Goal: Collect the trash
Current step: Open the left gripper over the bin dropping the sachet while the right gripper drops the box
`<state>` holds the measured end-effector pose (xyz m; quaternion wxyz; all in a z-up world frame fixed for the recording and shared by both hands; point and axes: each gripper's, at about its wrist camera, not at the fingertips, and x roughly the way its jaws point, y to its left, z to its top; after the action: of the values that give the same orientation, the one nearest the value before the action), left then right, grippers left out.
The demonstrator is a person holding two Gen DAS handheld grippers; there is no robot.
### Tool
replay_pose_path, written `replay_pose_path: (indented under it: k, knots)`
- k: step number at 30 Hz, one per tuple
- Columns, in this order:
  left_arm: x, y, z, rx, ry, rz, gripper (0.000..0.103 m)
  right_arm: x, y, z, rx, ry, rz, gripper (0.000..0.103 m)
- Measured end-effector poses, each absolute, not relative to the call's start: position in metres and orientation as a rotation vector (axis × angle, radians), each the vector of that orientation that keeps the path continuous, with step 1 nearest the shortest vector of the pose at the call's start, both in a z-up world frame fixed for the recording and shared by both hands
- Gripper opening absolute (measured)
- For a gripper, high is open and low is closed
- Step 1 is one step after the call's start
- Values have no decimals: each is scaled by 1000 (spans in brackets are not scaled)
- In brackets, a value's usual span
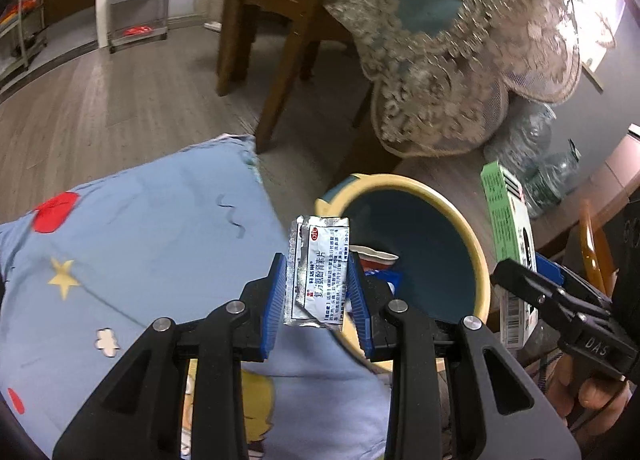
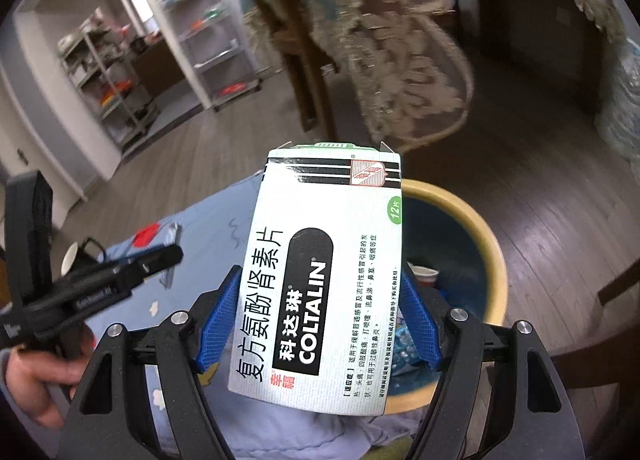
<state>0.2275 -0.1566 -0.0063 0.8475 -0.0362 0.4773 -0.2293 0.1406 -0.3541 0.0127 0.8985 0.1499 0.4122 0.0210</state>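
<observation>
Both pictures are dim indoor shots with strong fisheye bending and black corners. In the left wrist view a window (image 1: 600, 0) blows out to white glare at the top right, above the lace tablecloth (image 1: 460, 60), which is smeared by motion blur. In the right wrist view the medicine box (image 2: 320, 280) is sharp; the floor (image 2: 540, 200) right of it is dark, with a soft sheen.

Silver sachet (image 1: 318, 272), green-white box (image 2: 320, 280), yellow-rimmed blue bin (image 1: 460, 220).
</observation>
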Motion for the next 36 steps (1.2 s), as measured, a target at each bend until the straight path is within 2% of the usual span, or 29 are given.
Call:
replay_pose_path:
  k: [20, 23, 25, 36]
  knots:
    - [239, -238, -67, -66, 1161, -569, 31, 142, -407, -29, 467, 957, -133, 75]
    - [243, -238, -74, -68, 1181, -545, 34, 143, -408, -38, 499, 988, -131, 76]
    - [244, -234, -75, -87, 1184, -537, 42, 142, -407, -40, 502, 993, -121, 76]
    - [242, -219, -61, -100, 1130, -511, 62, 146, -394, -45, 434, 1017, -112, 76]
